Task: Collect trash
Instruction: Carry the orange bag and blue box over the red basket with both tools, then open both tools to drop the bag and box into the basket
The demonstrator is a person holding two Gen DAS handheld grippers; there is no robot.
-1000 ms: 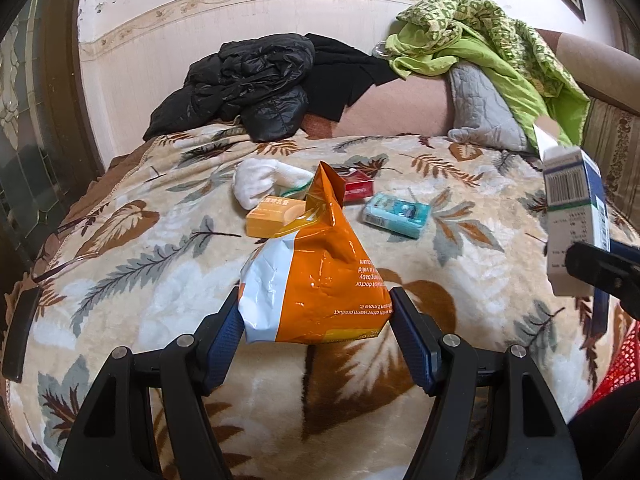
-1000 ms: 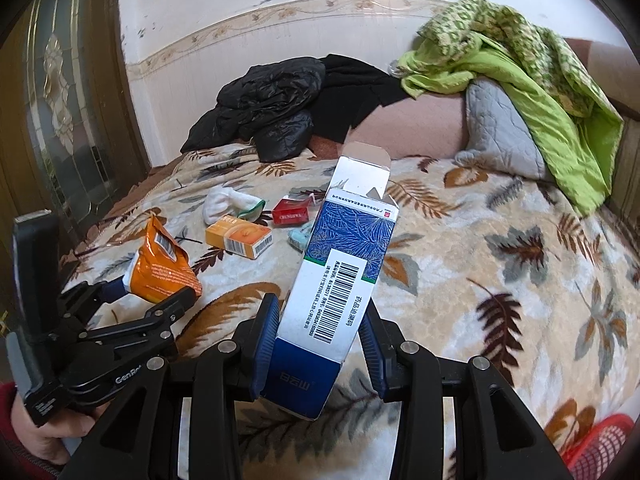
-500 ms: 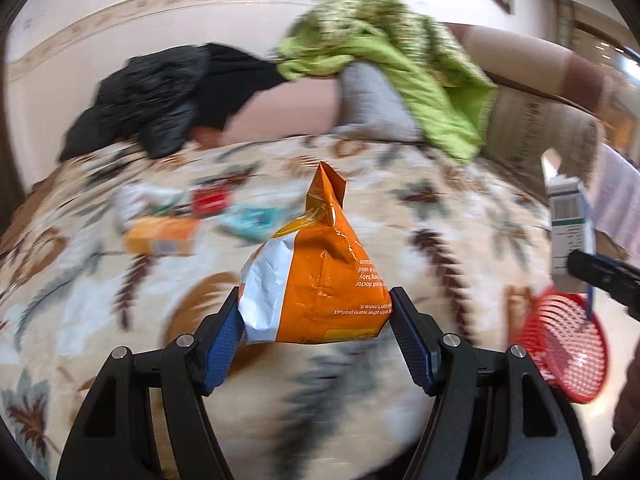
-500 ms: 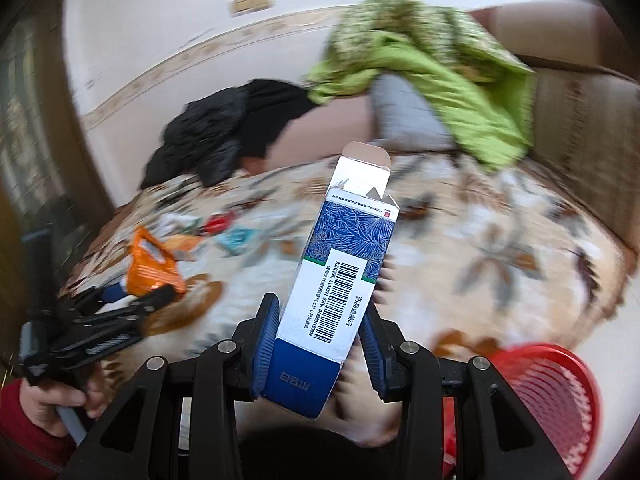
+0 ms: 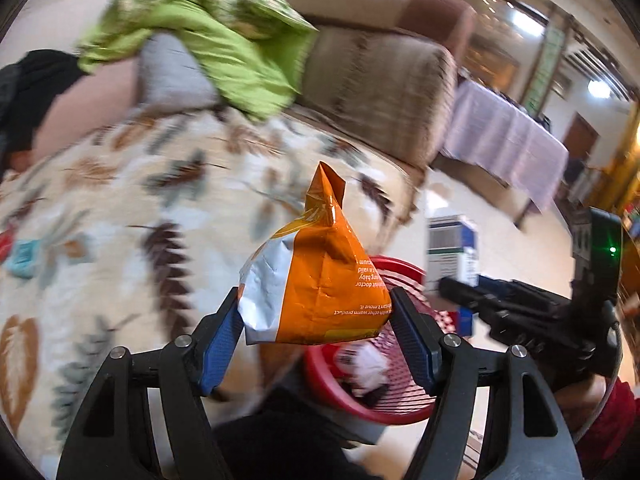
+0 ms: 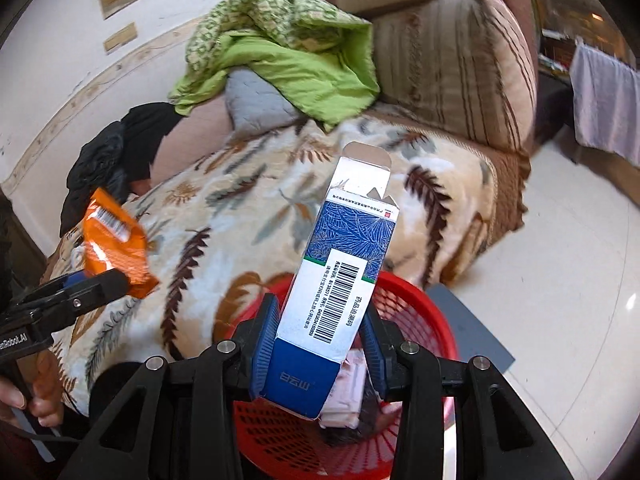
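My left gripper [image 5: 316,340] is shut on an orange and white snack bag [image 5: 320,280], held in the air beside the bed, left of the red basket [image 5: 400,396]. The bag also shows in the right wrist view [image 6: 116,244]. My right gripper [image 6: 316,344] is shut on a blue and white carton [image 6: 336,280] with its top flap open, held over the red mesh basket [image 6: 420,308] on the floor. The carton also shows in the left wrist view [image 5: 452,252]. The basket holds crumpled white and pink trash [image 6: 348,396].
The leaf-patterned blanket [image 6: 240,216] covers the bed, with a green quilt [image 6: 288,52] and black jacket [image 6: 116,152] at its back. A brown striped sofa arm [image 6: 452,68] stands behind. A teal box [image 5: 24,256] lies on the blanket. A cloth-covered table [image 5: 504,140] stands beyond the tiled floor.
Both grippers have swung right, away from the bed's middle, carrying the bag and the carton. The red basket has come under the right gripper and close beside the left one.
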